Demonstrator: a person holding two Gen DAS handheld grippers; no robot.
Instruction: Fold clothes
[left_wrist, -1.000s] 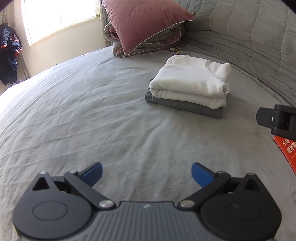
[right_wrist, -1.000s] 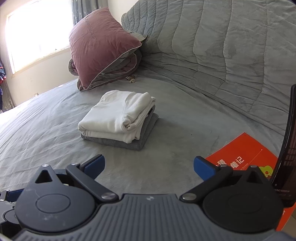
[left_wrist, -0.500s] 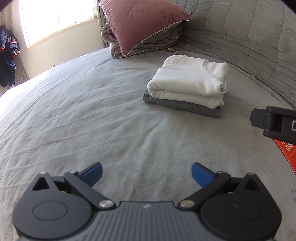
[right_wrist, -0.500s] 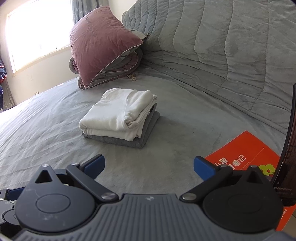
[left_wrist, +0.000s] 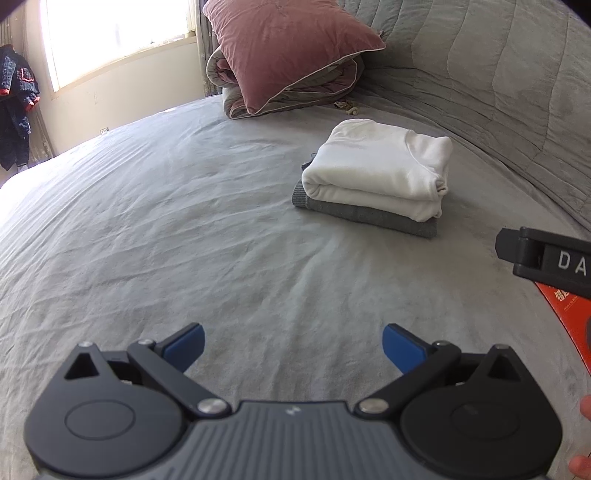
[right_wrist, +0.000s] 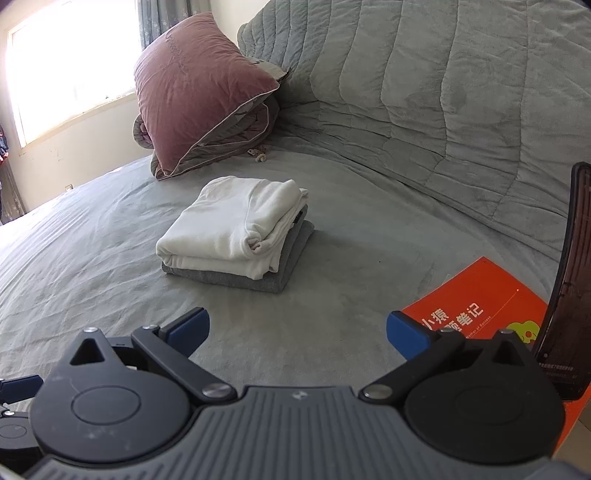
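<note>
A: Two folded garments are sitting stacked on the bed (left_wrist: 155, 236): a white sweatshirt (left_wrist: 376, 168) resting squarely on a grey knit top (left_wrist: 369, 214), both lying just in front of the mauve pillow (left_wrist: 291, 48).

B: And both tools are hovering well short of that stack. The left tool (left_wrist: 293, 345) is standing wide, gripping nothing; the right tool (right_wrist: 297, 330) is spread just as wide, also empty.

A: No loose clothing is showing anywhere, so this is fitting either a finished pile or a pause between garments.

B: Risks? Any nudge from a tool is going to slide that sweatshirt off the grey one, since its rolled edge is overhanging on the side away from the pillow.

A: The sheet is wrinkling too, and soft bedding is giving little support.

B: An orange book (right_wrist: 476, 306) is lying off to the stack's right, a quilted grey headboard (right_wrist: 443, 92) is curving behind, and a bright window (left_wrist: 110, 33) is glaring left of the pillow.
</note>
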